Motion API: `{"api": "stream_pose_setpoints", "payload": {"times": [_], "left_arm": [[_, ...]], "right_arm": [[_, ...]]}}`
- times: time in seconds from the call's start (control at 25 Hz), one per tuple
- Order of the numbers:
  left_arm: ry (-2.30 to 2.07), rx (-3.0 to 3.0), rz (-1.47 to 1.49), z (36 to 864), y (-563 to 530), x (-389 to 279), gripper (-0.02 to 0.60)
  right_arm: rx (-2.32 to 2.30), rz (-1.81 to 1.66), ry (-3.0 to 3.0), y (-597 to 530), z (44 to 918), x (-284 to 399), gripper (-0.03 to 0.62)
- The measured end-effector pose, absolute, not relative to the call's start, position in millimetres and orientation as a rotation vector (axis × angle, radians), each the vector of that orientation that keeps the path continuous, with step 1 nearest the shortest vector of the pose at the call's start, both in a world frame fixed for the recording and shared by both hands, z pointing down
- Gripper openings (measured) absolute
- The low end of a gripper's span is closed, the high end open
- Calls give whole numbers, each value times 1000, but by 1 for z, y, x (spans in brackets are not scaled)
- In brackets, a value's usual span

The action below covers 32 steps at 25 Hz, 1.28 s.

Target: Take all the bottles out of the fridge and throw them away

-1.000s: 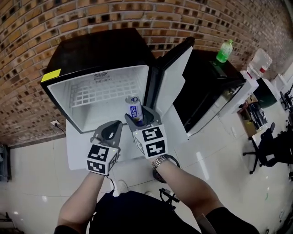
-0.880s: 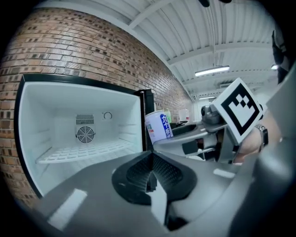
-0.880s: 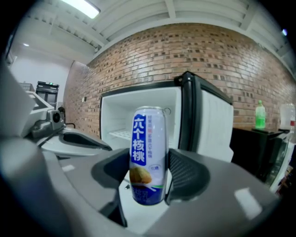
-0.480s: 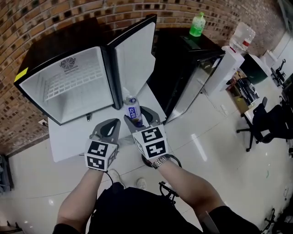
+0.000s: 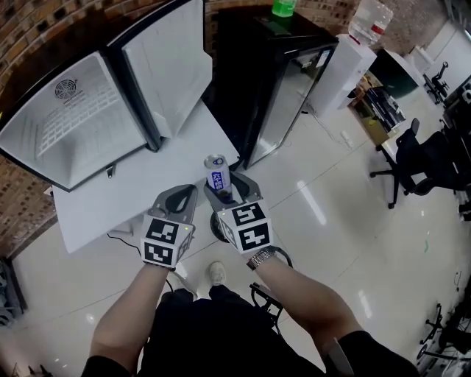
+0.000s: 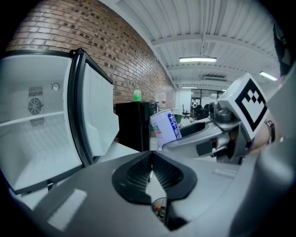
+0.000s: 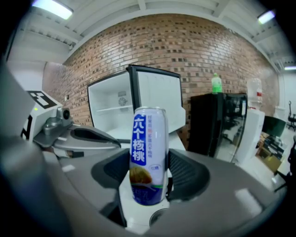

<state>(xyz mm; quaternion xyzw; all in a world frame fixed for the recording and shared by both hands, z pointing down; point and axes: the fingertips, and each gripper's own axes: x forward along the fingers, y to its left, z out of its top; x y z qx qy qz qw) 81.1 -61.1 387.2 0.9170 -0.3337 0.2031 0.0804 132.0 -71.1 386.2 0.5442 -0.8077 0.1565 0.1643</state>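
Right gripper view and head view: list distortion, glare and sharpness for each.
Right gripper view: fisheye bows the brick wall and darkens the corners; the can is sharp, its print legible; a ceiling lamp blows out. Head view: streaks of glare on the glossy floor; straight lines bend near the edges.

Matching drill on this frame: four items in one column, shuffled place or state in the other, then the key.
Items
1. can
2. green bottle
3. fridge
4. left hand-held gripper

Place or state
A. shut, nothing between its jaws
B. stands open
C. upright, clamped in the right hand-held gripper
D. on top of the black cabinet

Pairs: 1-C, 2-D, 3-B, 4-A
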Motion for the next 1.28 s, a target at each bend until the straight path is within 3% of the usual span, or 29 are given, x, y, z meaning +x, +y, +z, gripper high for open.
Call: {"api": "stream_pose_setpoints", "payload": {"times": [0.6,1.28], "left_arm": [[-737,2598,813,525,-50,119,3],[-556,2431,999,675,-40,138,3]], "right_arm": [[1620,890,-2014,-37,560,191,258],[1529,1270,-1764,-20,756,185,258]]}}
